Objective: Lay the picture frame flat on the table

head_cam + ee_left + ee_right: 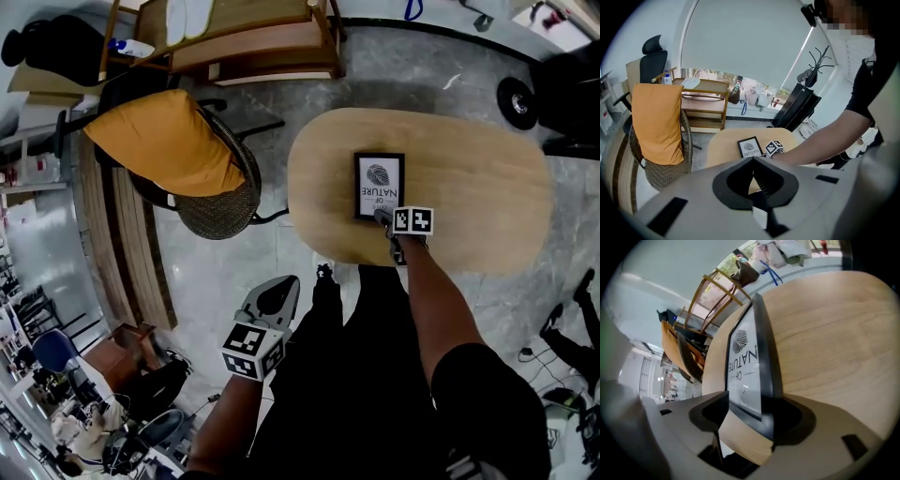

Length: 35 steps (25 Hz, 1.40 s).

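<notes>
1. The picture frame (379, 184) lies flat on the oval table (487, 187), just right of centre in the head view, print facing up.
2. The right gripper (387, 221) sits at the frame's lower right corner. Its jaws are apart, with the frame's near edge loose between them.
3. The left gripper (272, 302) hangs at lower left, off the table, jaws together on nothing.

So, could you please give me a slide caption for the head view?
Picture frame lies flat on the oval wooden table, the open right claw at its near edge.
</notes>
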Tool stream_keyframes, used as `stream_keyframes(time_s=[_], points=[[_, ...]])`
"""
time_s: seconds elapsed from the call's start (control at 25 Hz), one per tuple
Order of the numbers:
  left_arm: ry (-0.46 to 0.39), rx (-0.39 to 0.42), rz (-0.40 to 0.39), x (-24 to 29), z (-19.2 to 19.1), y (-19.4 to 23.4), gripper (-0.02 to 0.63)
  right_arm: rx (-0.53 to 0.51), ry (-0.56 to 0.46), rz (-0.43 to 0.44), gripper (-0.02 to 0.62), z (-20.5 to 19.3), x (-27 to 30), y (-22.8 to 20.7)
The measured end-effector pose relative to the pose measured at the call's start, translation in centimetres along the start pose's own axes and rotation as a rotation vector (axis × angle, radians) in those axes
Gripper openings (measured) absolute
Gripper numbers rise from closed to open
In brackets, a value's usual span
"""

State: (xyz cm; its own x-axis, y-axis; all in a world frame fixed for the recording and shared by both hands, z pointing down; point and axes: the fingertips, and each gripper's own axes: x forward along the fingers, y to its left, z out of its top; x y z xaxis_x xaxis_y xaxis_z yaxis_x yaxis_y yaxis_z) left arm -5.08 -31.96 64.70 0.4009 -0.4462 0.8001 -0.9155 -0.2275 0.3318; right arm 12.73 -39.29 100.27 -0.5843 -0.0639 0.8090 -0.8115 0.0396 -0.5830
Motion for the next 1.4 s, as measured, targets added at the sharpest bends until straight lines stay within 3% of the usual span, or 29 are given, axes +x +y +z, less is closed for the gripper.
stream_keyframes(time_s=[0.2,0.36,0.44,0.56,0.64,0.96,1.16,1.2,1.24,1.28,1.4], points=[[-0.001,-0.002,0.003,-1.2,-0.9,0.8,0.005,-0.262,0.122,-0.165,0.337,-1.8,1.1,-0.3],[0.007,0.006,-0.004,-1.8,-1.7,1.1,0.005,-0.351,0.172,-0.216,0.367,-1.9,1.4,-0.5],[0.014,0.012,-0.011,-1.8,-2.2,1.0,0.005,-0.284,0.134,-0.2,0.368,-1.6,1.4,-0.4],[0.017,0.025,-0.028,-2.1,-2.6,1.0,0.005,-0.004,-0.004,-0.108,0.367,-0.8,0.7,-0.2],[0.014,0.037,-0.037,-2.3,-2.7,1.0,0.005,0.113,-0.062,-0.076,0.367,-0.7,0.1,-0.3],[-0.056,0.103,-0.099,-4.2,-1.0,0.5,0.005,0.089,-0.108,-0.135,0.367,-3.4,-4.7,0.8],[-0.176,0.164,-0.173,-5.5,3.2,-1.0,0.005,0.026,-0.259,0.029,0.365,-1.1,-12.5,8.2],[-0.196,0.181,-0.191,-6.0,3.8,-1.3,0.005,-0.012,-0.296,0.061,0.355,-1.0,-14.4,10.5],[-0.209,0.2,-0.21,-6.6,4.2,-1.8,0.005,-0.052,-0.334,0.08,0.248,-1.3,-16.4,12.6],[-0.219,0.221,-0.231,-7.2,4.3,-2.4,0.005,-0.085,-0.372,0.092,0.097,-1.7,-18.4,14.7],[-0.241,0.283,-0.289,-9.0,4.2,-3.7,0.005,-0.115,-0.503,0.158,0.011,-3.0,-23.9,20.6]])
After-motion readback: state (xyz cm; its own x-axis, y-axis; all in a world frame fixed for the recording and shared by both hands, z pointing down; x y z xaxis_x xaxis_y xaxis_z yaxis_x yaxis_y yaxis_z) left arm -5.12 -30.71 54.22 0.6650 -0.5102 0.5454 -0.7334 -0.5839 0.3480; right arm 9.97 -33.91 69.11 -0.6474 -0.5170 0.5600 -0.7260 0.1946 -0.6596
